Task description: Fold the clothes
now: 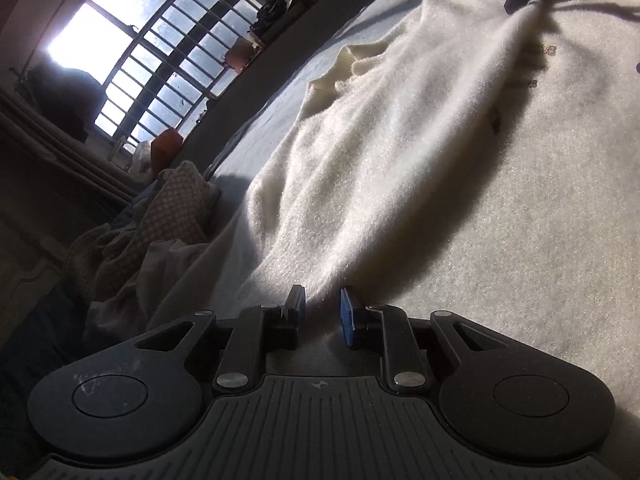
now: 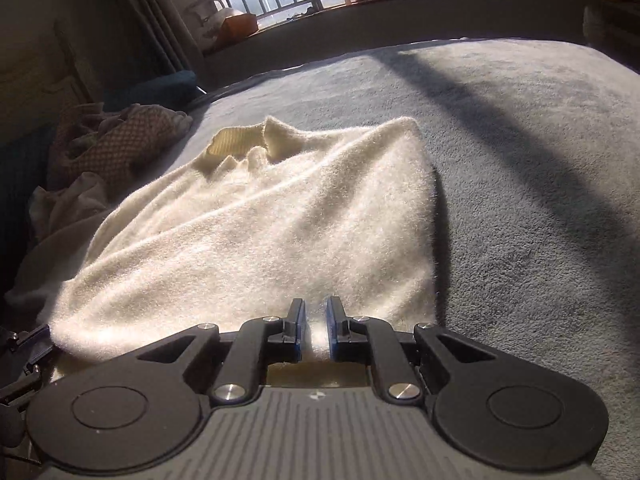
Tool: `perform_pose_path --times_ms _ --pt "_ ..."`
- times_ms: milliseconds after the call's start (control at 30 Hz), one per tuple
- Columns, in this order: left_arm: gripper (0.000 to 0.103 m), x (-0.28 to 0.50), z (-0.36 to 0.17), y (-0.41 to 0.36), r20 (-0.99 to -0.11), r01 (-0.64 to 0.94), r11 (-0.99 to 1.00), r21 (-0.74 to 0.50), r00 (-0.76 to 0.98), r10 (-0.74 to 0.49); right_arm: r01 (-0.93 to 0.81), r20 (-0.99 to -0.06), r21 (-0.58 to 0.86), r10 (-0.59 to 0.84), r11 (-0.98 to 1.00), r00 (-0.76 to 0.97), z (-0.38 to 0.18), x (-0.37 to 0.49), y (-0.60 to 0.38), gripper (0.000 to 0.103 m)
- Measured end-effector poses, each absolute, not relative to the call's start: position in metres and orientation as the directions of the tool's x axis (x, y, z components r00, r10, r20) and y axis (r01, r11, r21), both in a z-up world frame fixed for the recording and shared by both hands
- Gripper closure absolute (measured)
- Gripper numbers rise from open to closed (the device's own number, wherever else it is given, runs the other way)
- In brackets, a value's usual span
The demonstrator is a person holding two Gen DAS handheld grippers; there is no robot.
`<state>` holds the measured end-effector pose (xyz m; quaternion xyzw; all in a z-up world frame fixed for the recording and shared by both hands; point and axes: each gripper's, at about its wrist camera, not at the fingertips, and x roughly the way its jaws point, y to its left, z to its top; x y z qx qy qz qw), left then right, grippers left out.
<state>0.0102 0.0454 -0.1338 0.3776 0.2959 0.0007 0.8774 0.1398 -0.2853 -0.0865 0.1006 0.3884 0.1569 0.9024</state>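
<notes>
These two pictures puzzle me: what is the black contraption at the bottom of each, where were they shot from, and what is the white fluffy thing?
No robot here: a person holds a two-finger gripping tool in each hand, and each tool carries a wide-angle camera looking along its fingers. One picture comes from the left tool, the other from the right tool. The white thing is a fluffy cream sweater with a ribbed collar, lying on a grey bed cover. Each tool pinches the sweater's near edge between blue-padded fingers, apparently to fold it. Other crumpled clothes lie to the left, and a barred window lets in sunlight.
</notes>
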Motion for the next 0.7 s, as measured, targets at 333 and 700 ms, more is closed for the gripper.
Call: perform_pose_path --times_ms 333,700 --pt "0.071 0.023 -0.091 0.153 -0.706 -0.131 0.962 -0.238 0.703 -0.079 -0.223 -0.678 0.283 0.359 0.933 0.642 -0.058 0.121 -0.282 0.091" --pt "0.068 0.035 -0.119 0.181 -0.652 -0.262 0.800 -0.540 0.731 -0.201 -0.382 -0.772 0.105 0.317 0.918 0.551 -0.021 0.132 -0.216 0.091"
